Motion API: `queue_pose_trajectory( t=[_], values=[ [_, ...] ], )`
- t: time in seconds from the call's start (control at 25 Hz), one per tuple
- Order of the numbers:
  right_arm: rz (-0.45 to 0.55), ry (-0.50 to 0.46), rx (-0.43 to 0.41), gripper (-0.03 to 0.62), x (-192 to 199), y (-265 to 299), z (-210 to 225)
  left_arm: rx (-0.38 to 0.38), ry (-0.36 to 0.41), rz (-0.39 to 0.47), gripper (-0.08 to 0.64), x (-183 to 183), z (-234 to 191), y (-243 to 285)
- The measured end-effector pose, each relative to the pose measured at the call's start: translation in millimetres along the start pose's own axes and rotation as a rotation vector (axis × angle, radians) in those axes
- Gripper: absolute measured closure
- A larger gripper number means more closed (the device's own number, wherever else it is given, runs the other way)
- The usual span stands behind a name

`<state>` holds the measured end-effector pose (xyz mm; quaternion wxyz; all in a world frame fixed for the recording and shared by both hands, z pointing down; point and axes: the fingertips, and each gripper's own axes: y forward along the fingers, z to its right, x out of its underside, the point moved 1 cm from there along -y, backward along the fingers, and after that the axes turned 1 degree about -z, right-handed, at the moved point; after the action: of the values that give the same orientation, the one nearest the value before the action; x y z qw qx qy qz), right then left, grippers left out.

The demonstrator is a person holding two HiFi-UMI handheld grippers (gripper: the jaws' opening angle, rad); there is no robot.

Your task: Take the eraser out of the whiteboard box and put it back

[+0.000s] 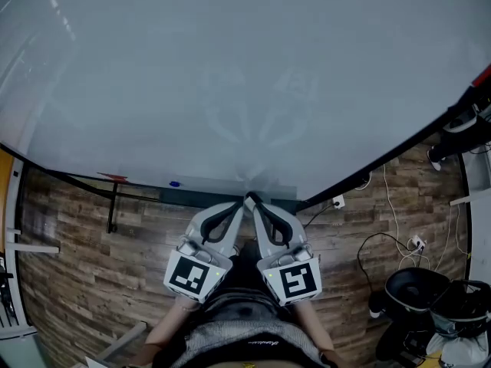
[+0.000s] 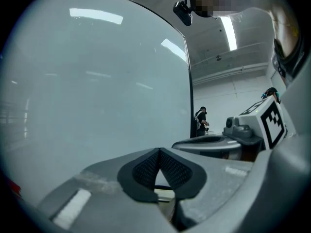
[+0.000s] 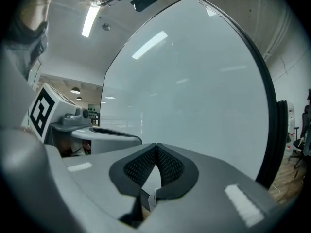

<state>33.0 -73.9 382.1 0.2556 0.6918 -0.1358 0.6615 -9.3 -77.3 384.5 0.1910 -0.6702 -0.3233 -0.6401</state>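
A large whiteboard (image 1: 230,75) fills the upper head view. Along its lower edge runs a pale ledge (image 1: 207,184) carrying a small blue item (image 1: 175,183) and a red item (image 1: 115,177). No eraser or box shows clearly in any view. My left gripper (image 1: 241,205) and right gripper (image 1: 255,204) are held side by side, with their tips close together just below the ledge. Both are shut with nothing between the pads. The left gripper view shows the closed left gripper (image 2: 159,149) before the board, and the right gripper view shows the same for the right gripper (image 3: 156,144).
A wooden floor (image 1: 77,267) lies under the board. The board's black stand leg (image 1: 113,205) is at the left. Cables and a power strip (image 1: 416,244) lie at the right, beside a black chair base (image 1: 418,290). A person (image 2: 200,121) stands far off past the board's edge.
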Motion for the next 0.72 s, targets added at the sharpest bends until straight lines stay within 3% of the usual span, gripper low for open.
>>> queue_pose_trajectory(
  t=[0.36,0.48,0.72],
  values=[
    [-0.030,-0.008,0.019,0.591,13.4,-2.9,-7.6,0.035,0.004,0.015,0.558,2.6,8.4,-16.0],
    [-0.058,-0.036,0.019,0.591,22.0,0.2,-7.9,0.032,-0.029,0.011,0.558,4.4,8.6,-18.0],
    [-0.110,-0.034,0.016,0.591,44.8,7.9,-6.1,0.020,-0.022,0.004,0.558,12.3,5.3,-23.9]
  ],
)
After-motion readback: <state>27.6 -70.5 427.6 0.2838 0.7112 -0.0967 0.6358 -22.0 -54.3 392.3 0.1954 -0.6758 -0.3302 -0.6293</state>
